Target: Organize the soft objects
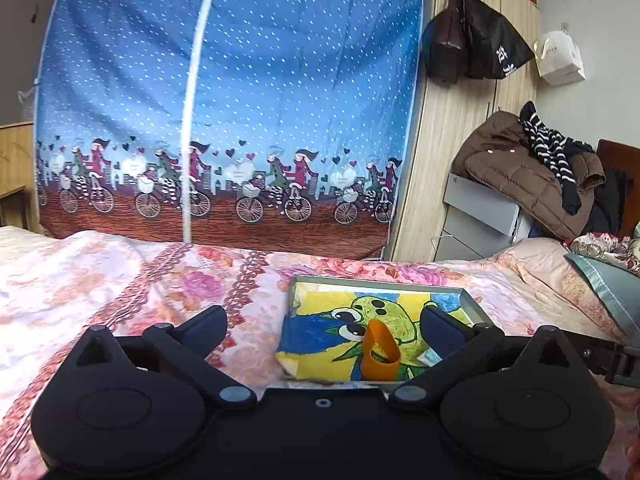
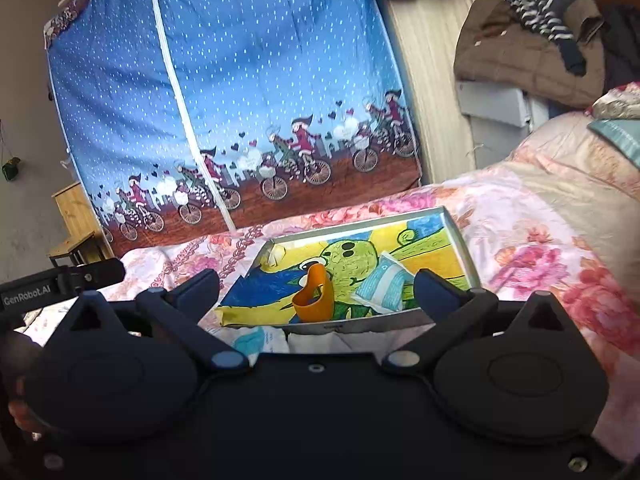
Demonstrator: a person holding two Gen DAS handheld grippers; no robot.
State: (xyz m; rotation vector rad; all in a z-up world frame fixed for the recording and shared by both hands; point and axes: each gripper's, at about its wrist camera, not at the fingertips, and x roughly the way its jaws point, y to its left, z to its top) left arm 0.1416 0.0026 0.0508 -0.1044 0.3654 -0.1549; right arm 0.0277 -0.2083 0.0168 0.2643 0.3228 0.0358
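Observation:
A shallow metal tray (image 1: 472,300) (image 2: 456,232), lined with a yellow, blue and green cartoon picture, lies on the floral bed cover. An orange soft band loop (image 1: 380,352) (image 2: 314,294) stands in its near part. A pale blue and white packet (image 2: 380,286) lies beside the loop; only its corner (image 1: 430,358) shows in the left wrist view. More white and blue packets (image 2: 260,340) lie on the bed just before the tray. My left gripper (image 1: 324,324) is open and empty over the tray's near left edge. My right gripper (image 2: 316,286) is open and empty, straddling the tray's near edge.
A blue fabric wardrobe (image 1: 224,112) with a bicycle print stands behind the bed. A wooden cupboard with hanging bags (image 1: 472,44) is to its right. Coats (image 1: 532,176) lie piled on a grey box. Pillows (image 1: 608,276) lie at the right.

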